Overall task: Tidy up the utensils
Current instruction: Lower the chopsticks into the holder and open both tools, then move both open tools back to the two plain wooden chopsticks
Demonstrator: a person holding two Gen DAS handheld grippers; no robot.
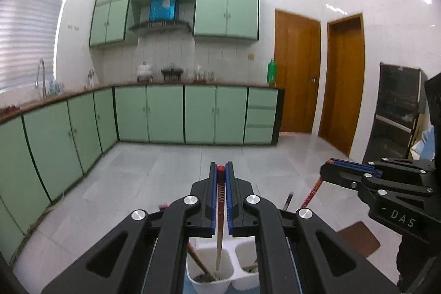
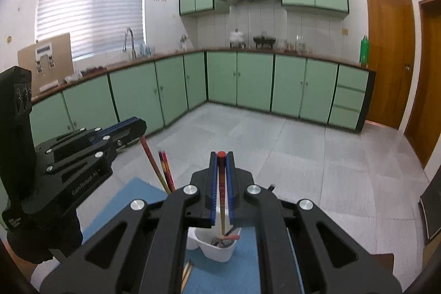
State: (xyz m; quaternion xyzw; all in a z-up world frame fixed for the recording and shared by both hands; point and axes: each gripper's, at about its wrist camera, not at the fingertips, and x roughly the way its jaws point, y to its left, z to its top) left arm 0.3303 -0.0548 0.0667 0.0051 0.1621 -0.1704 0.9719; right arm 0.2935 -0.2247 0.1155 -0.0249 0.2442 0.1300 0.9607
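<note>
Task looks mid-way, judging by what's already in the holder vs what's still in hand.

Left claw (image 1: 219, 172) is clamped on a red-capped chopstick (image 1: 219, 214), held upright, lower end down inside the left compartment of the white utensil holder (image 1: 210, 284). Not let go yet. Right claw (image 2: 220, 160) is likewise closed on a second red-tipped chopstick (image 2: 222, 207), vertical, tip over or just inside the holder's (image 2: 217, 252) near compartment; can't tell if it touches bottom.

Holder: white plastic, w/ at least two compartments side by side, sitting on a blue mat (image 2: 132, 197) on the tabletop.
- Left compartment (left wrist view): one brown-handled utensil leaning diagonally, plus dark bits at the bottom, too blurred to name.
- Right compartment: something pale leaning in it, unclear what.
- Right wrist view shows a reddish-ended piece and grey metal items in the near compartment, type not readable.
- Two more red chopsticks (image 2: 165, 170) stand up beside the left claw in the right wrist view, prob. in the holder's far side; base is hidden.

Left to do, as far as visible: drop both held chopsticks in. A pair of pale wooden sticks (image 2: 187, 273) lies on the mat just beside the holder, apparently not sorted yet. Rest of the tabletop is blocked by the claws.
</note>
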